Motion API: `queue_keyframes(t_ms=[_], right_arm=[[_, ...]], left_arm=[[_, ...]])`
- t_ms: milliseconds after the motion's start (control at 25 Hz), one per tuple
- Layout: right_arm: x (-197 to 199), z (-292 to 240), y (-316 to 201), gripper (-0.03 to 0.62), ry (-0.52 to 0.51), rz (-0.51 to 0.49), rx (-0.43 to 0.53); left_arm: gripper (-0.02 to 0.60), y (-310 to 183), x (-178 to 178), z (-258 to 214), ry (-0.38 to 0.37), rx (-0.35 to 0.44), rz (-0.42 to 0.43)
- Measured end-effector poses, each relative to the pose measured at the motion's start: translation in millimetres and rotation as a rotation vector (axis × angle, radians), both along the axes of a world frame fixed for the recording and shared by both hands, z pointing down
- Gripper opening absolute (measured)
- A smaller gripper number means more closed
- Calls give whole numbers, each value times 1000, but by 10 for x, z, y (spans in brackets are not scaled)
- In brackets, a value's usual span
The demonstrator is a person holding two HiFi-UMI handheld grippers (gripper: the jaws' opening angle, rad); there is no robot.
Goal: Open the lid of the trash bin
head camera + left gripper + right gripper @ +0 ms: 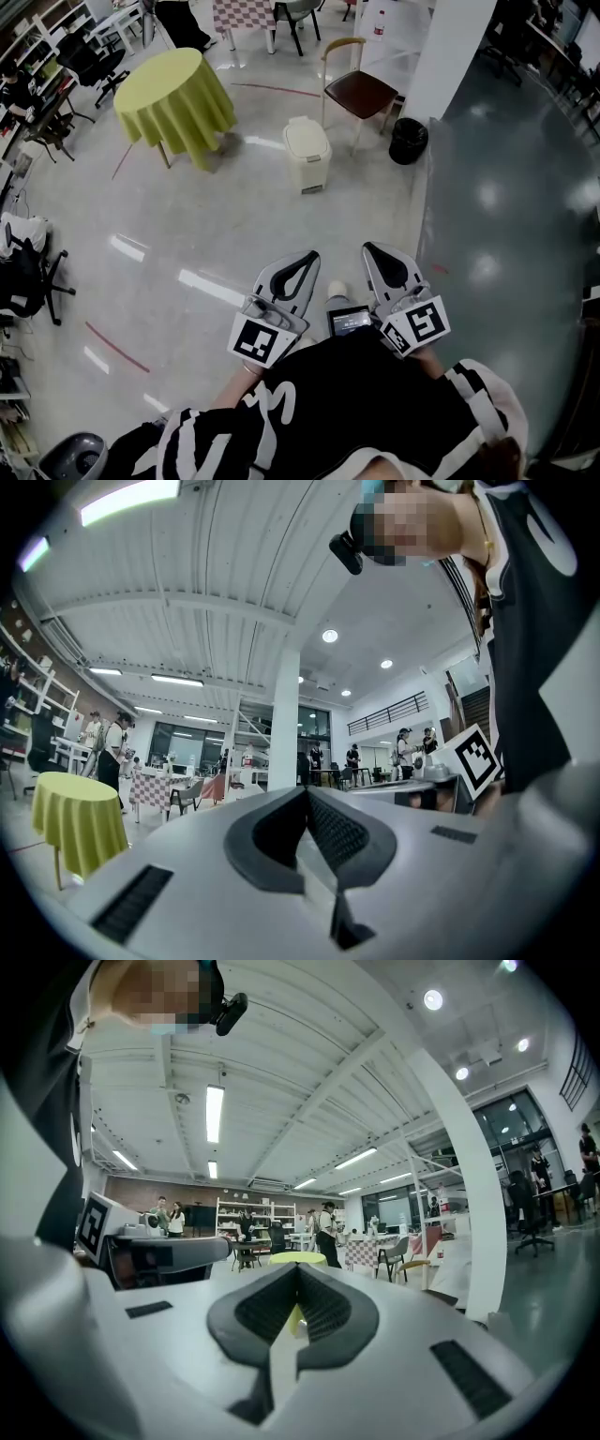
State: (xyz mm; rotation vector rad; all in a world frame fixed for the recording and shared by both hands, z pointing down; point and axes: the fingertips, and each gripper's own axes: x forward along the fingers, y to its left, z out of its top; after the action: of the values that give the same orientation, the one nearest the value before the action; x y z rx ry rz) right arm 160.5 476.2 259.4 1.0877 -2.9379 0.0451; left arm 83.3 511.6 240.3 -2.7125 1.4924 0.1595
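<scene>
Glossy grey floor, big open workshop room. 1 trash bin [307,155], cream, stands upright on the floor mid-frame in head view, its lid [304,130] down. Around it: 1 round desk [174,98] w/ yellow-green cloth to its left, 1 chair [359,89] w/ brown seat behind it to the right, and 1 small black bin [409,141] at the foot of 1 white pillar [450,47]. I'm running 2 tongs, both low in head view, close to the person's body and well apart from the trash bin. Left tongs [307,258]: jaws pressed together, nothing between them. Right tongs [370,251]: same, tips meeting, empty. Both point fwd, side by side, 1 marker cube on each.
</scene>
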Motion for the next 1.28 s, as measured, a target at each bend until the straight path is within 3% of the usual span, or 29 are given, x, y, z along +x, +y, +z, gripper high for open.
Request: queue_keyframes(t_ms=[680,1280], right_arm=[[-51,5,-924,6,-13,5,-23],[-120,-78,-1730,6,-20,-72,-34]], left_arm=[[8,-907,-28,-10,0,-21,5],[8,-1676,4,-93,-9,-26,-40]])
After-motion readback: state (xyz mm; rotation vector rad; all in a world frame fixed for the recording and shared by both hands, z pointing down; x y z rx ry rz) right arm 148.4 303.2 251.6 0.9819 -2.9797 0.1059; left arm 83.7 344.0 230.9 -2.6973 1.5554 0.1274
